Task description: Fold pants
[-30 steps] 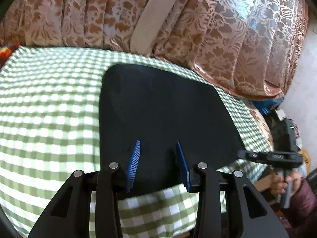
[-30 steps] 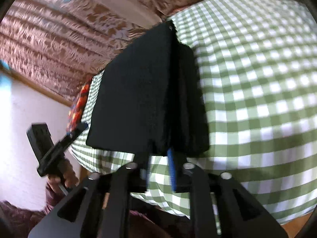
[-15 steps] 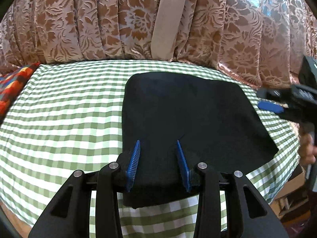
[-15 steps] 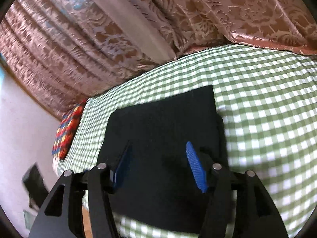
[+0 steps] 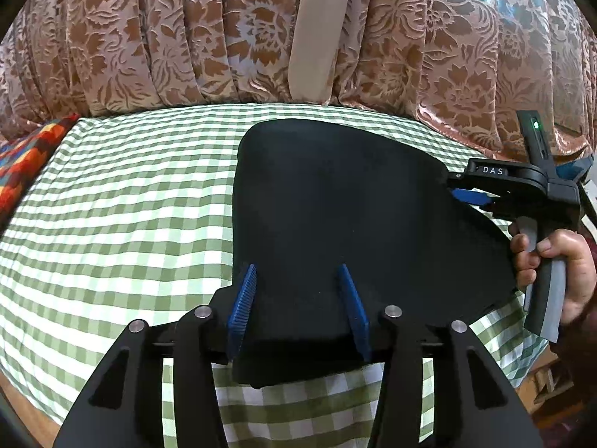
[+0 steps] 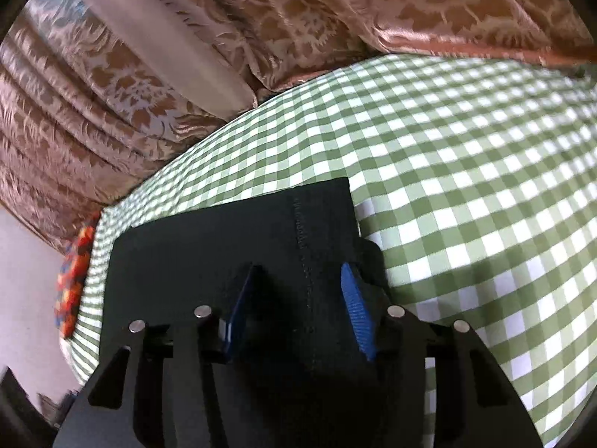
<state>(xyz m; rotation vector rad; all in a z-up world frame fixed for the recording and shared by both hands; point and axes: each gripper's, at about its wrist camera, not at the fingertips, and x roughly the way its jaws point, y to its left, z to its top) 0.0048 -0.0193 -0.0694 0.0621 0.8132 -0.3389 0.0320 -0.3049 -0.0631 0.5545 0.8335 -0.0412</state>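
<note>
- The folded black pants [image 5: 335,224] were seen at frame centre on the green checked cloth [image 5: 112,224].
- The left gripper [image 5: 298,298] was held spread at the lower edge.
- The right gripper [image 6: 298,298] was likewise spread, over the pants' near end.

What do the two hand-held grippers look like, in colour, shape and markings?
Each hand-held gripper is black, with two ribbed blue fingers and round silver pins on angular linkage arms: the left hand-held gripper, the right hand-held gripper. In the left wrist view, the right one shows white letters "DAS", a small green light and a grey grip held by a bare hand.
</note>
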